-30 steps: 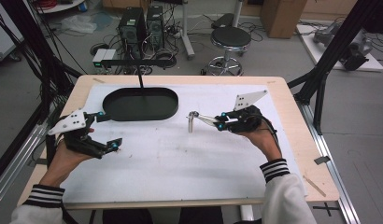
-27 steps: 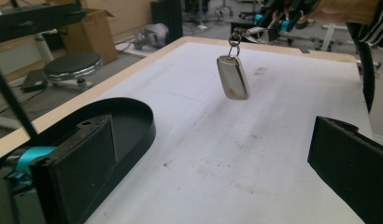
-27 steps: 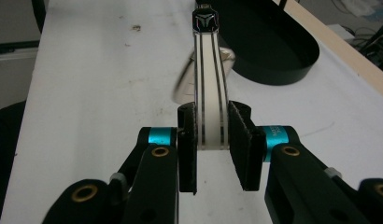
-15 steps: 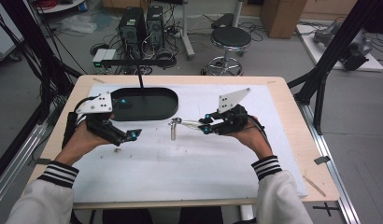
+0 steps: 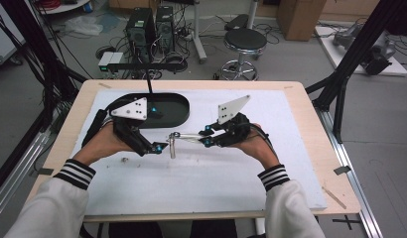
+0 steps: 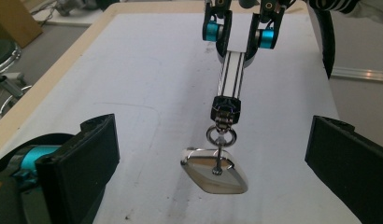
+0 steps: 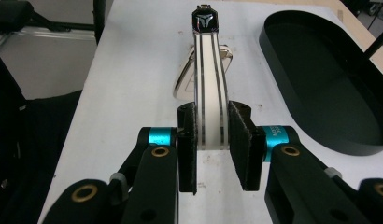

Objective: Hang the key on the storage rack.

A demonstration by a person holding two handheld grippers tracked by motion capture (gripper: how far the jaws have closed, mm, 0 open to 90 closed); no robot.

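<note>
My right gripper [image 5: 206, 136] is shut on a white bar with chrome edges [image 5: 189, 137], held level and pointing left. The bar [image 7: 208, 70] sits squarely between the pads [image 7: 241, 140]. From its black end cap hang a small ring [image 6: 221, 136] and a shiny chrome plate [image 6: 215, 177], which dangles close over the white mat. My left gripper [image 5: 159, 147] is open, its jaws wide apart, facing the bar's tip from the left. In the left gripper view [image 6: 210, 126] the chrome plate lies ahead between the two jaws, untouched by either.
A black oval tray [image 5: 171, 111] stands at the back left of the white mat [image 5: 291, 168], just behind the left hand, with a thin black rod rising from its far rim. The wooden table edge [image 5: 320, 129] frames the mat.
The left hand has moved right and away from the person, up beside the tray. The right hand has carried the bar leftward, so the two grippers now face each other closely.
</note>
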